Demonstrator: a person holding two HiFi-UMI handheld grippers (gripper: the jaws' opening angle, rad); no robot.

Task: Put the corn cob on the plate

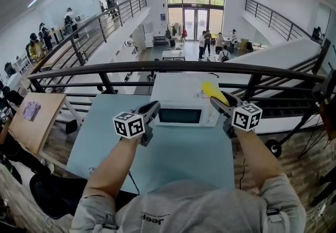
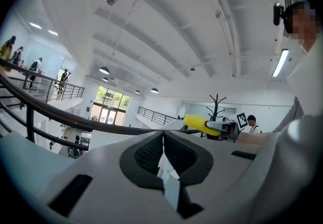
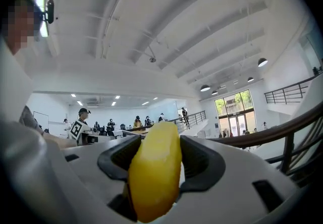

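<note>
My right gripper (image 1: 218, 102) is shut on a smooth yellow corn cob (image 1: 213, 92), which sticks forward and up out of its jaws, level with the top right corner of the microwave. In the right gripper view the cob (image 3: 154, 172) fills the gap between the two dark pads (image 3: 201, 160) of the right gripper (image 3: 155, 142). My left gripper (image 1: 154, 106) is held up at the same height in front of the microwave's left side. Its jaws (image 2: 162, 140) meet at the tips with nothing between them. From the left gripper view the cob (image 2: 201, 124) shows off to the right. No plate is in view.
A white microwave (image 1: 181, 108) stands at the far edge of the pale blue table (image 1: 178, 158). Behind it runs a dark balcony railing (image 1: 173, 69) over a hall with people below. A wooden table (image 1: 31, 122) lies to the left.
</note>
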